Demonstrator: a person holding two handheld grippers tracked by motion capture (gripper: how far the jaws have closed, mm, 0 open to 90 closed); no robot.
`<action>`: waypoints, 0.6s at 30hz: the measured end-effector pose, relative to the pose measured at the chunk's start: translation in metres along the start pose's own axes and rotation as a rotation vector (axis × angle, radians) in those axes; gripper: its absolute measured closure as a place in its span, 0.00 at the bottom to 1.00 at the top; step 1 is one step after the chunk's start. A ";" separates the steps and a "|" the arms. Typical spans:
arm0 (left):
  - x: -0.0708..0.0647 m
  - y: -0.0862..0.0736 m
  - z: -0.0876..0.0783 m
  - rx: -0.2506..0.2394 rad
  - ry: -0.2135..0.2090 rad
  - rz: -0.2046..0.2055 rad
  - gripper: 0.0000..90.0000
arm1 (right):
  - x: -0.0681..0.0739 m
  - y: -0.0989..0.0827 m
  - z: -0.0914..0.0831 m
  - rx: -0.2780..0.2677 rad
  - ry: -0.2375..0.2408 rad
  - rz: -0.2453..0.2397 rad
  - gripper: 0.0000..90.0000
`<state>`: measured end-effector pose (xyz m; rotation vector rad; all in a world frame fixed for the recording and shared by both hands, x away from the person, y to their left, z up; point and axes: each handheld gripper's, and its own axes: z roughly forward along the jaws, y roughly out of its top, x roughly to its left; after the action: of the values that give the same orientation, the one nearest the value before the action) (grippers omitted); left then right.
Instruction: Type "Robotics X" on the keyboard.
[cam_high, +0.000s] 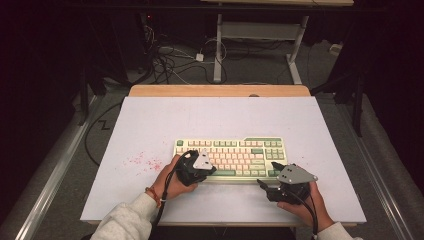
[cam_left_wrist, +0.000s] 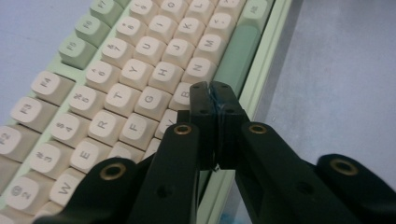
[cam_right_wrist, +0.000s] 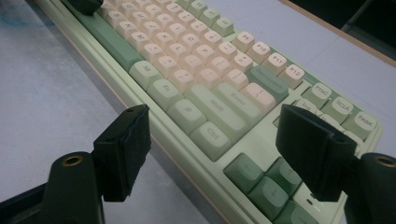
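Left gripper (cam_left_wrist: 212, 100), pressed together, tips over the keyboard (cam_high: 230, 150); right gripper (cam_right_wrist: 215, 154) spread beside it.

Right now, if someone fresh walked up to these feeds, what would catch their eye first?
The cream-and-green keyboard at the middle of the white table, with a hand-held gripper at each near corner. The left gripper has its jaws pressed shut over the keys near B and the space bar, while the right gripper hangs open by the arrow keys. Reddish specks mark the table left of the keyboard.
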<state>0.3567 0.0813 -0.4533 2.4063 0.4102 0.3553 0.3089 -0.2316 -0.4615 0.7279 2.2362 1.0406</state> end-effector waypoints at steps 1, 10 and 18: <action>0.000 0.000 -0.002 -0.006 0.007 0.000 0.95 | 0.000 0.000 0.000 0.001 -0.001 0.002 0.30; 0.005 -0.003 -0.019 -0.058 0.070 0.005 0.85 | -0.001 0.000 -0.001 -0.002 -0.004 0.003 0.30; 0.011 -0.013 -0.033 -0.089 0.114 0.000 0.71 | -0.001 0.000 -0.001 -0.005 -0.006 0.005 0.30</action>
<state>0.3528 0.1141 -0.4353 2.3068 0.4364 0.5021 0.3090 -0.2331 -0.4607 0.7334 2.2277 1.0445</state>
